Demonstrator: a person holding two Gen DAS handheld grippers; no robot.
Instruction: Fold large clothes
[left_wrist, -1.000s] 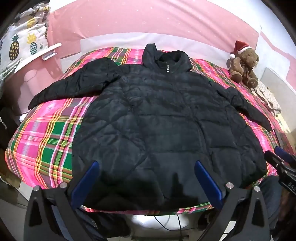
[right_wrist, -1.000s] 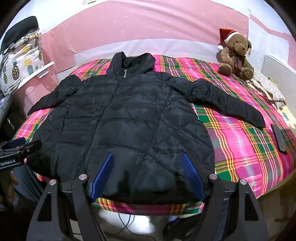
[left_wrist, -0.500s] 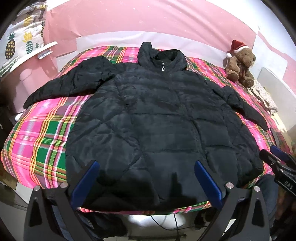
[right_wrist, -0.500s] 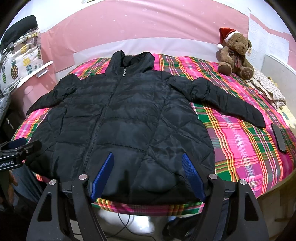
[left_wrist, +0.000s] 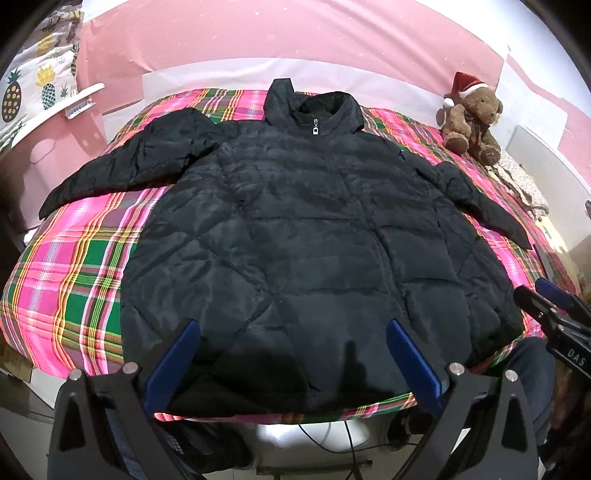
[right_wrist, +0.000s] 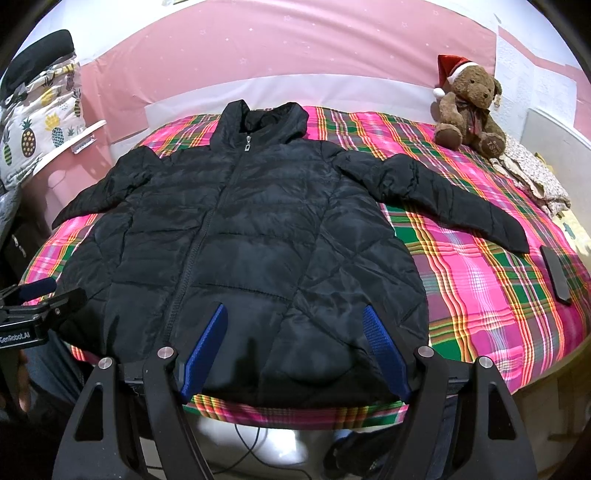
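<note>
Jacket (left_wrist: 295, 236) hem behind tongs (left_wrist: 291, 354)

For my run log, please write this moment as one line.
step: before first fold | jacket: flat on bed, zipped, sleeves out | left gripper: open | right gripper: open | held: nothing

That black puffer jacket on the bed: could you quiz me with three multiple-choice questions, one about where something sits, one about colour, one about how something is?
1. Where is the teddy bear?
A. far right corner of the bed
B. on the jacket
C. on the floor

2. What colour is the bear's hat?
A. blue
B. red and white
C. green

3. How is the jacket?
A. folded in half
B. spread flat, zipped
C. hanging up

Answers: A, the teddy bear sits on the plaid bedspread by the wall; B, its Santa hat shows it; B, the puffer jacket has both sleeves out, and both tongs, left and right, are open above its hem.
</note>
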